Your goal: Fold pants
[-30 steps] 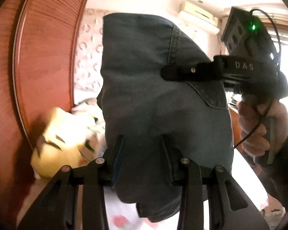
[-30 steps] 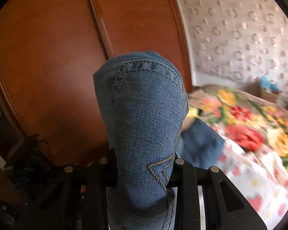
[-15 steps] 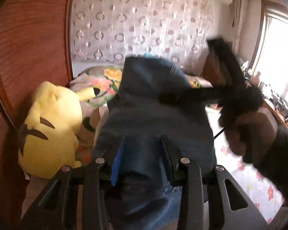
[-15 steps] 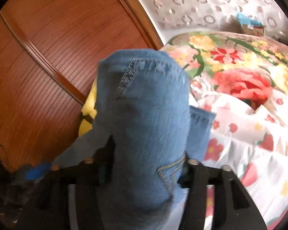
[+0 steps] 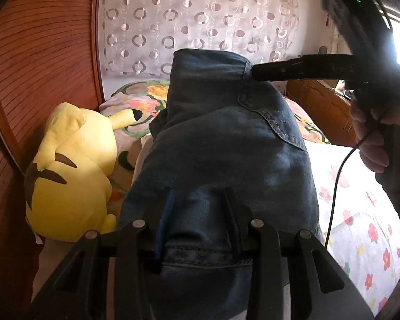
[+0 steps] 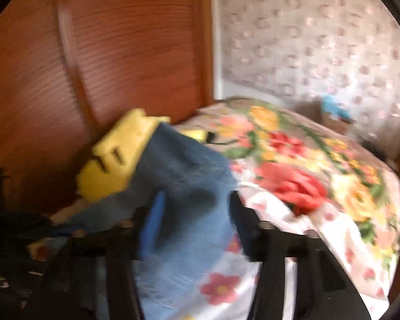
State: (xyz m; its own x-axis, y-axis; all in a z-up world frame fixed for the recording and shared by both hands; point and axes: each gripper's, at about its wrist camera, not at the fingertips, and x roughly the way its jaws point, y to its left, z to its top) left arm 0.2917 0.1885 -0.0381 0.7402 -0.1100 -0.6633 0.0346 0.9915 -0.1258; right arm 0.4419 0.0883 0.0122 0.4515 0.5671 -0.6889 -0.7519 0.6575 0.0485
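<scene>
The blue denim pants [image 5: 226, 144] hang bunched in front of the left wrist camera, back pocket showing. My left gripper [image 5: 197, 205] is shut on a fold of the denim near the waistband. My right gripper [image 5: 256, 70] reaches in from the right and touches the pants' top edge in the left wrist view. In the blurred right wrist view the pants [image 6: 184, 186] lie between the right gripper's fingers [image 6: 194, 208], which stand apart with the cloth sagging low toward the bed.
A floral bedsheet [image 6: 293, 176] covers the bed. A yellow plush toy [image 5: 69, 170] lies at the left by the wooden headboard [image 5: 40, 66]. A patterned curtain [image 5: 200, 24] hangs behind. A wooden cabinet [image 5: 325, 106] stands at the right.
Both grippers have swung down from facing the headboard and ceiling toward the bed. The pants have dropped lower. In the right wrist view the tall bundle of denim has sunk and the fingers look wider apart.
</scene>
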